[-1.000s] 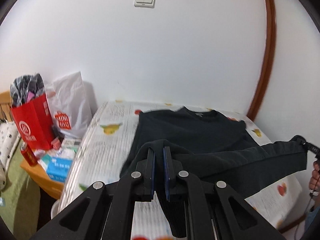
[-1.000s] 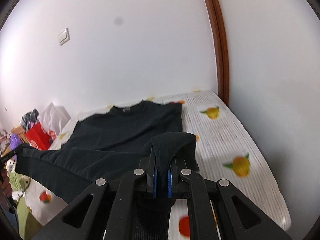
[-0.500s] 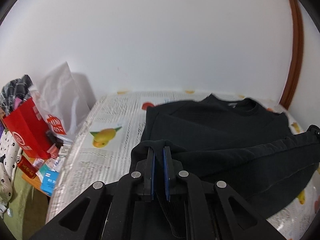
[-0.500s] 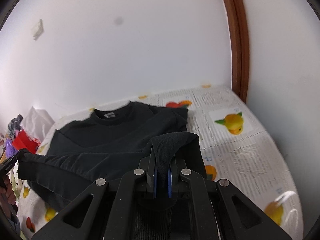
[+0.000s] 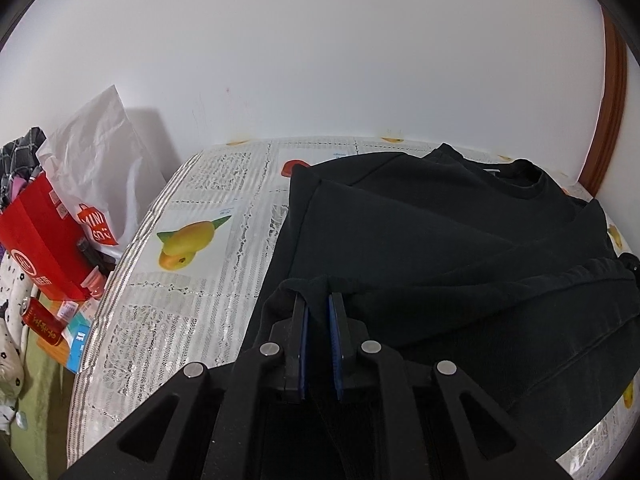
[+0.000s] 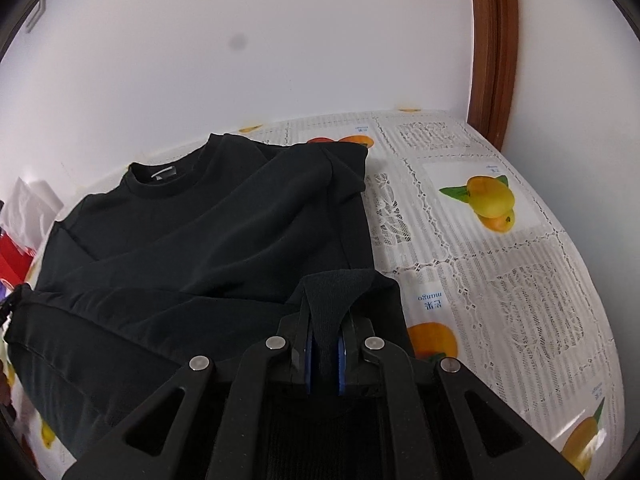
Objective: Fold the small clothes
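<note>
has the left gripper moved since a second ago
Yes. The left gripper, with the black sweatshirt's hem between its pads, has come forward and down: the wall's light switch has left the view and the table looms larger.

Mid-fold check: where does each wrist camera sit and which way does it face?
Left wrist: on the left hand-held gripper, angled down across the black sweater; jaws opening, hem between.
Right wrist: on the right hand-held gripper, angled down, clamping the hem.
Shared: sweater, fruit-print tablecloth, wall. No hand visible.
</note>
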The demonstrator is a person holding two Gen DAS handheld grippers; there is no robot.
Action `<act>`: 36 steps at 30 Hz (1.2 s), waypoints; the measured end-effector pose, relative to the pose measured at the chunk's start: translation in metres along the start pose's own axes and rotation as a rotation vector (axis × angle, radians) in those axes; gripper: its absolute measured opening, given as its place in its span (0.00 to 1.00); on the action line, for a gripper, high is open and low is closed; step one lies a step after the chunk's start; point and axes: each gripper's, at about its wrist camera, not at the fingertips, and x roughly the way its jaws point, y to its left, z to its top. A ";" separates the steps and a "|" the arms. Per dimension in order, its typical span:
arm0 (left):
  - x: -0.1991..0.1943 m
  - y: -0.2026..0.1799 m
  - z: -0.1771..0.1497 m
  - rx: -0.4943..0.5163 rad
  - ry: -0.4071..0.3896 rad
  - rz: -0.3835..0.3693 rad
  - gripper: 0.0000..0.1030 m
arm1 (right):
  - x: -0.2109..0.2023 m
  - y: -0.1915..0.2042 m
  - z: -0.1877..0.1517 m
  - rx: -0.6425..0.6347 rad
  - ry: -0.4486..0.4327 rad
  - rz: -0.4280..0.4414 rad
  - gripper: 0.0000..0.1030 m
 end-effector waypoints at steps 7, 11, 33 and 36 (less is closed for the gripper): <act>-0.008 0.002 0.000 -0.019 0.011 -0.017 0.15 | -0.040 0.001 -0.009 -0.018 -0.036 -0.027 0.34; -0.029 0.016 -0.005 -0.066 0.016 -0.077 0.35 | -0.075 -0.010 -0.022 -0.025 -0.067 -0.030 0.41; -0.045 0.069 -0.092 -0.232 0.147 -0.266 0.68 | -0.085 -0.058 -0.089 0.263 -0.022 0.062 0.53; -0.039 0.063 -0.087 -0.253 0.138 -0.276 0.70 | -0.074 -0.056 -0.086 0.290 -0.001 0.067 0.55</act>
